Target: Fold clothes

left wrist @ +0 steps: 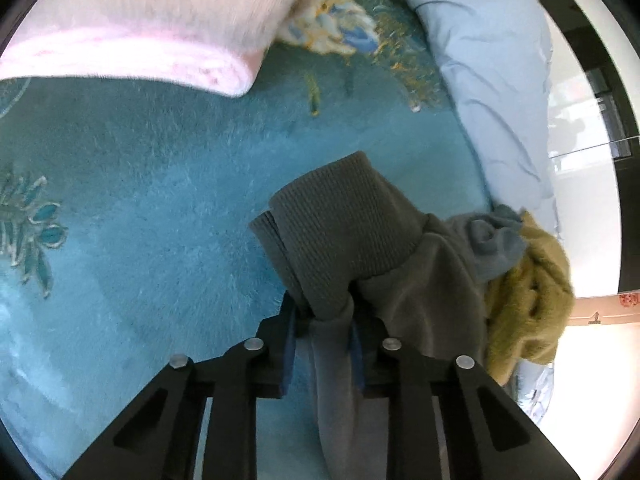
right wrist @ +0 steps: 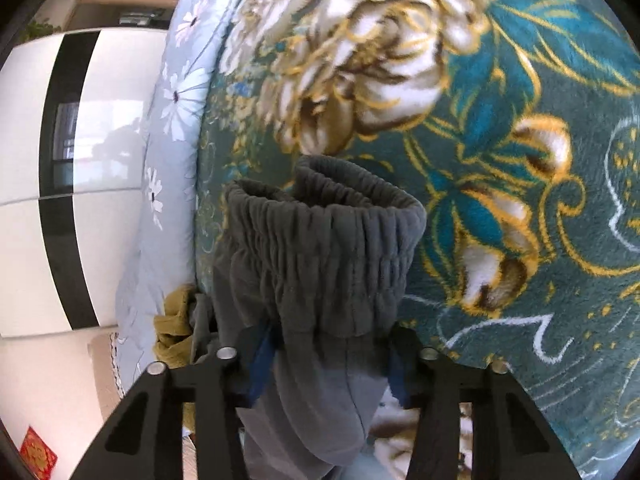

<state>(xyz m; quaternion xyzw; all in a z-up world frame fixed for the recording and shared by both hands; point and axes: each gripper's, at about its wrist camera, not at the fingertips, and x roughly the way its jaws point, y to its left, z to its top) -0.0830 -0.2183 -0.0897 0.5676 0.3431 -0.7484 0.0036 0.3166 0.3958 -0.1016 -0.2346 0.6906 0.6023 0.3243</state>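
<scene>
In the left wrist view, a grey fleece garment with a ribbed cuff (left wrist: 340,232) hangs over the teal blanket. My left gripper (left wrist: 324,312) is shut on it just below the cuff, and the fabric trails back between the fingers. In the right wrist view, the gathered elastic waistband (right wrist: 320,240) of a grey garment stands up in front of the camera. My right gripper (right wrist: 328,340) is shut on the cloth below that band. Whether both ends belong to one garment is not visible.
A teal floral plush blanket (left wrist: 140,200) covers the bed. A folded pink garment (left wrist: 140,40) lies at the far left. An olive garment (left wrist: 528,292) and a blue-grey one (left wrist: 496,240) are heaped at the right, beside a pale blue daisy duvet (right wrist: 176,120). A white and black wardrobe (right wrist: 60,160) stands beyond.
</scene>
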